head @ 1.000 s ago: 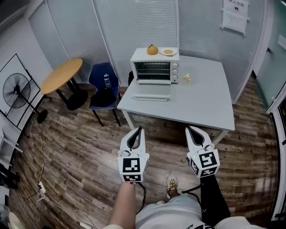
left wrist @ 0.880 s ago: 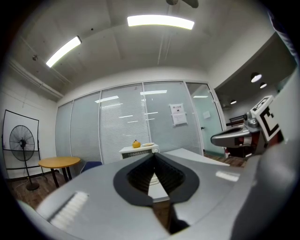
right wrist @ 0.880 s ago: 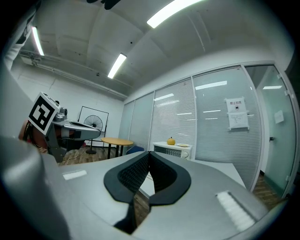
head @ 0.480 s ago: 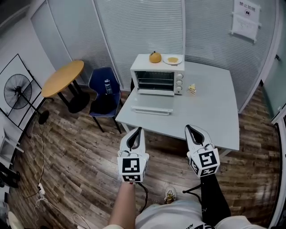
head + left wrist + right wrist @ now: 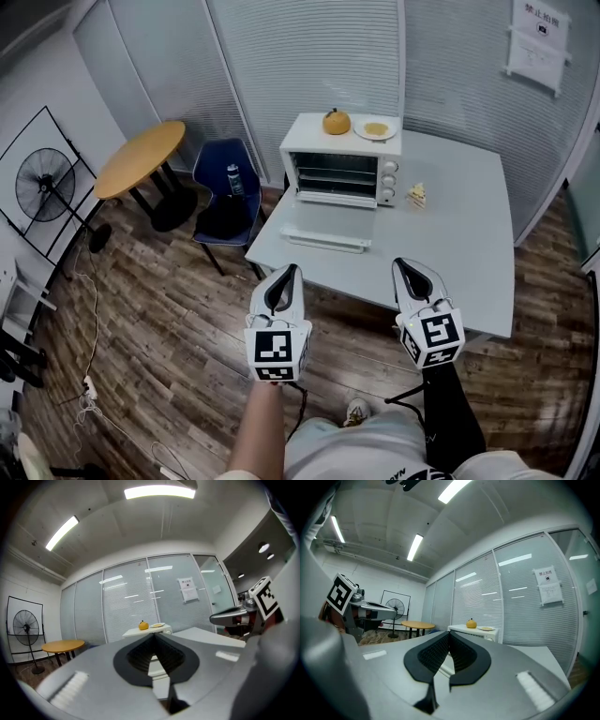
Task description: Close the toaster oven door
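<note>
We hold the left gripper [image 5: 291, 272] and right gripper [image 5: 400, 266] with jaws pressed together, both empty, short of the grey table [image 5: 459, 253]. Ahead on it stands the white toaster oven [image 5: 339, 150], its drop-down door [image 5: 323, 234] lying flat towards us, long axis crosswise. The left gripper lines up nearer, we judge.

- The door [image 5: 323, 230] of the toaster oven [image 5: 342, 169] is folded down flat and fills the room just before the oven mouth.
- Between the door and the near edge of the counter [image 5: 450, 253] is a bare strip; the counter's right half is also bare.
- A small food piece [image 5: 416, 195] stands near the oven's right side.
- A blue chair [image 5: 225, 192] blocks the counter's left side.
</note>
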The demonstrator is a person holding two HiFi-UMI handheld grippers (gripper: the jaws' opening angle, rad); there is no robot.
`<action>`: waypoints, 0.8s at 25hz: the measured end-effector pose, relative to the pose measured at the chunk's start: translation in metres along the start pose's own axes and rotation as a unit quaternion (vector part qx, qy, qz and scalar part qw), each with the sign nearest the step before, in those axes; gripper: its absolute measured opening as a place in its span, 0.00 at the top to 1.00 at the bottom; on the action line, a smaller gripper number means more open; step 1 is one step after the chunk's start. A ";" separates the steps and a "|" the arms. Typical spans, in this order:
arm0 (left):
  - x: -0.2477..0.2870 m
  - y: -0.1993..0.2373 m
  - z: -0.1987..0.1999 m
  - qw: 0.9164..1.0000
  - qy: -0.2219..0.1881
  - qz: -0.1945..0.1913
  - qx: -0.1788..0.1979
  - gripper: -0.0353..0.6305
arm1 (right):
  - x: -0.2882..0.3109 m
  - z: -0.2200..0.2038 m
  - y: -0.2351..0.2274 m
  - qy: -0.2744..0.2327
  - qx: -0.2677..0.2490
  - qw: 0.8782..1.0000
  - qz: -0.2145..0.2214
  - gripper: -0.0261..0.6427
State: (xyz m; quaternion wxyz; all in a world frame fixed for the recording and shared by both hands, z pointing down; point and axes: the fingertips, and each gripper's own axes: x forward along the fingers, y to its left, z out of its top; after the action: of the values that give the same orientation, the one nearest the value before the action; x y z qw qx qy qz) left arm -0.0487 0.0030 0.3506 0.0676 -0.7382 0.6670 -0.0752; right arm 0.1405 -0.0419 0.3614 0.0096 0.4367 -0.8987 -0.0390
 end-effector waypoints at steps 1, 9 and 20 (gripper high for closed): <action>0.002 0.002 -0.002 1.000 0.001 -0.001 0.000 0.86 | 0.003 -0.002 -0.001 0.001 0.003 1.000 0.000 0.96; 0.014 0.021 -0.013 1.000 0.000 -0.008 -0.001 0.86 | 0.024 -0.013 0.007 0.009 0.004 1.000 -0.005 0.96; 0.121 0.046 -0.047 0.997 -0.001 -0.081 -0.010 0.86 | 0.114 -0.046 -0.011 0.038 0.022 0.997 -0.057 0.95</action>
State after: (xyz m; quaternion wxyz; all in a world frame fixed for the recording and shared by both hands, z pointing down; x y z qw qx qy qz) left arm -0.0915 -0.1222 0.3903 0.0545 -0.7906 0.6055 -0.0735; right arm 0.0809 -0.1409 0.4046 0.0318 0.4886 -0.8719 -0.0037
